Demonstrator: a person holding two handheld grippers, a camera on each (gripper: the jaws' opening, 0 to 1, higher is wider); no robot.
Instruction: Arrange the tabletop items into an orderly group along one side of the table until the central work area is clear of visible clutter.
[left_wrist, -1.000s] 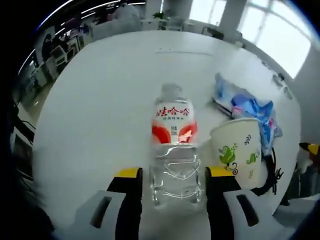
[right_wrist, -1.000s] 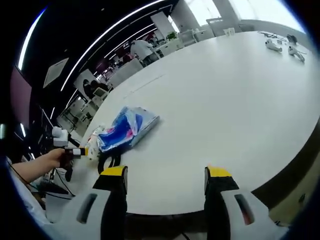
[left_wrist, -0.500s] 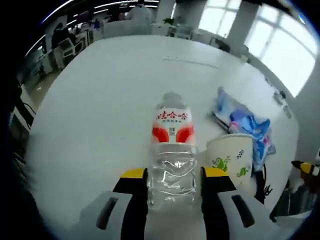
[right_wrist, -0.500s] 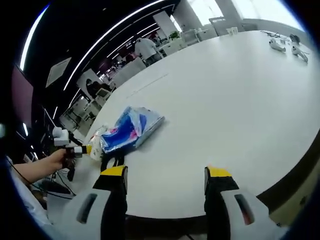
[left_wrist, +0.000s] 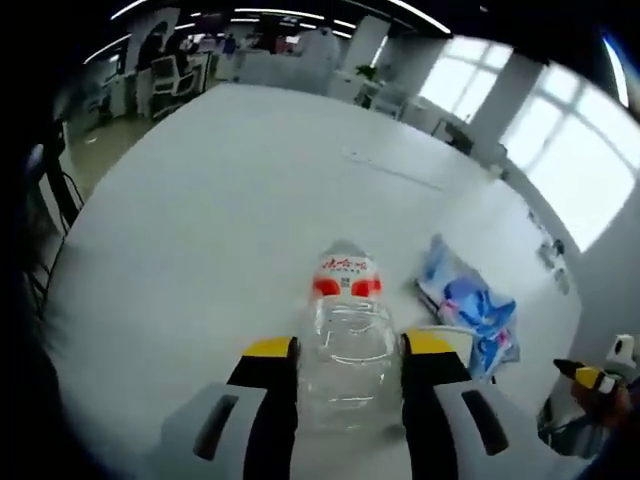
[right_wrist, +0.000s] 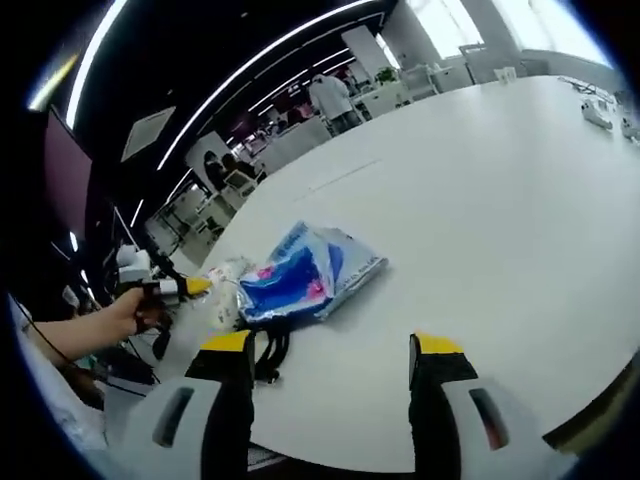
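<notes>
Two jaws of left gripper (left_wrist: 340, 352) clamp water bottle (left_wrist: 343, 345); right gripper (right_wrist: 334, 348) jaws wide, empty.

The left gripper (left_wrist: 342, 350) rose from the bottom centre of its view, yellow-tipped jaws closed against a clear plastic water bottle (left_wrist: 343, 330). The right gripper (right_wrist: 334, 350) stood spread wide, gripping nothing.

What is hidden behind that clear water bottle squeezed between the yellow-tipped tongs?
Beyond the water bottle only bare white table shows. Beside it lies a blue plastic bag. The cup behind the right tong is mostly covered.
</notes>
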